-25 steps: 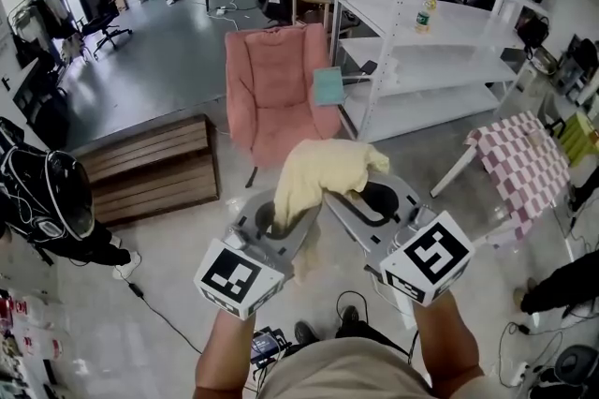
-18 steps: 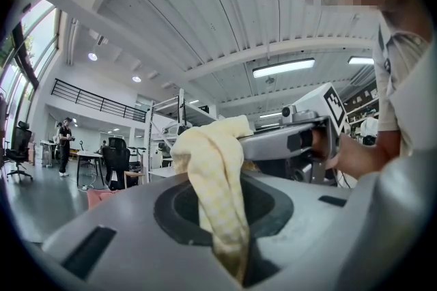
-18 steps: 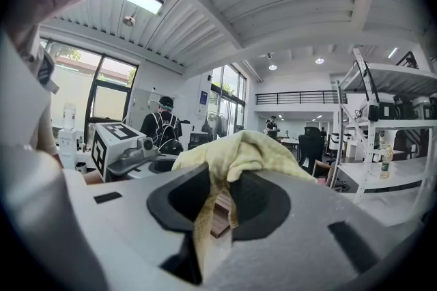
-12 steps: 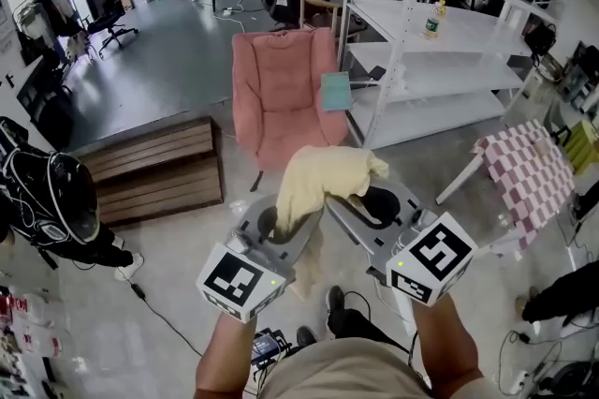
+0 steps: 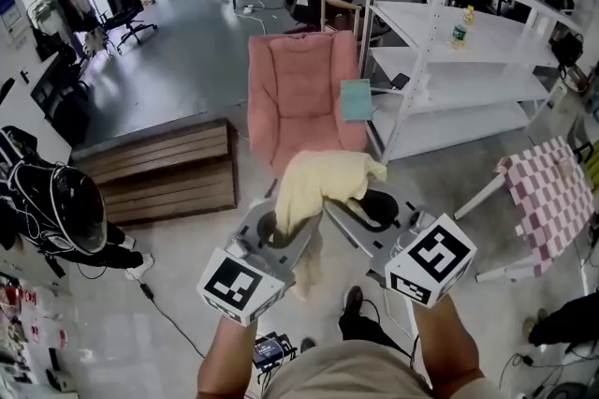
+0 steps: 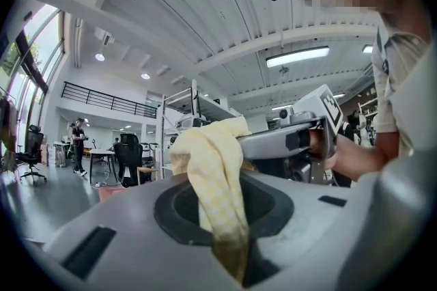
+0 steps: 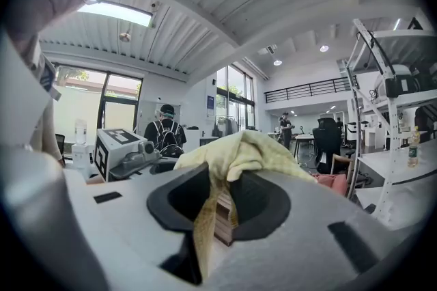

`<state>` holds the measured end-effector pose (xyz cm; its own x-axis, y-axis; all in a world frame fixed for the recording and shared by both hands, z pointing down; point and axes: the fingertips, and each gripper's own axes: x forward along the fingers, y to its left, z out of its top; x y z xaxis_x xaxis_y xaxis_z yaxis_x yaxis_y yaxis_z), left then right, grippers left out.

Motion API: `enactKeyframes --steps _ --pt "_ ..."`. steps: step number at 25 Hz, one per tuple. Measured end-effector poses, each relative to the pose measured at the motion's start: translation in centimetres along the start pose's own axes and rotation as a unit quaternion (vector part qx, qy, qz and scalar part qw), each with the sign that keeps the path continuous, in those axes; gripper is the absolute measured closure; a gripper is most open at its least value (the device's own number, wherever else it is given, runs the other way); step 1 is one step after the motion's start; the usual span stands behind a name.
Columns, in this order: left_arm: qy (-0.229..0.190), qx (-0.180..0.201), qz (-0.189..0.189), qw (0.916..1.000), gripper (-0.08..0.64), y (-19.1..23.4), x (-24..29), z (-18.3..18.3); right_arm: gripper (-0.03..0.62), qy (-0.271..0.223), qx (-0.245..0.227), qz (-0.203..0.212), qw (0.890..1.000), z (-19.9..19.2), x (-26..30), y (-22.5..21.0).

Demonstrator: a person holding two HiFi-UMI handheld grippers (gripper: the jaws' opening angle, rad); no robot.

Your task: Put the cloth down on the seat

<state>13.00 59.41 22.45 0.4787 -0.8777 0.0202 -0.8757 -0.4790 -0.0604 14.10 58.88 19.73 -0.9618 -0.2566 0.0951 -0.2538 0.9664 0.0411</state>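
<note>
A pale yellow cloth [image 5: 323, 182] hangs bunched between my two grippers, held above the floor. My left gripper [image 5: 279, 227] is shut on one end, and the cloth [image 6: 215, 180] runs down into its closed jaws [image 6: 229, 235]. My right gripper [image 5: 363, 205] is shut on the other end; the cloth [image 7: 239, 153] drapes over its jaws [image 7: 205, 228]. The seat is a pink armchair [image 5: 301, 97] straight ahead, a short way beyond the cloth, with nothing on its cushion.
A teal pad [image 5: 355, 99] rests on the armchair's right arm. White shelving [image 5: 449, 60] stands right of it, a low wooden platform [image 5: 159, 170] on its left. A checked stool [image 5: 552, 200] is at right, a black backpack [image 5: 47, 210] at left.
Both grippers have travelled forward together with the cloth, so the armchair now lies nearer to them and a little further right in view. Both grips look unchanged.
</note>
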Motion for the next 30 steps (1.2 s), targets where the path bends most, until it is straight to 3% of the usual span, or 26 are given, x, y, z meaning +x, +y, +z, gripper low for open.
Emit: enactKeyframes --steps 15,30 --pt "0.021 -0.022 0.030 0.9991 0.488 8.3 15.9 -2.4 0.508 0.018 0.017 0.033 0.999 -2.6 4.8 -17.4" --pt "0.041 -0.008 0.010 0.9991 0.488 10.2 28.1 -3.0 0.509 0.010 0.031 0.017 0.999 -4.2 4.0 -29.6"
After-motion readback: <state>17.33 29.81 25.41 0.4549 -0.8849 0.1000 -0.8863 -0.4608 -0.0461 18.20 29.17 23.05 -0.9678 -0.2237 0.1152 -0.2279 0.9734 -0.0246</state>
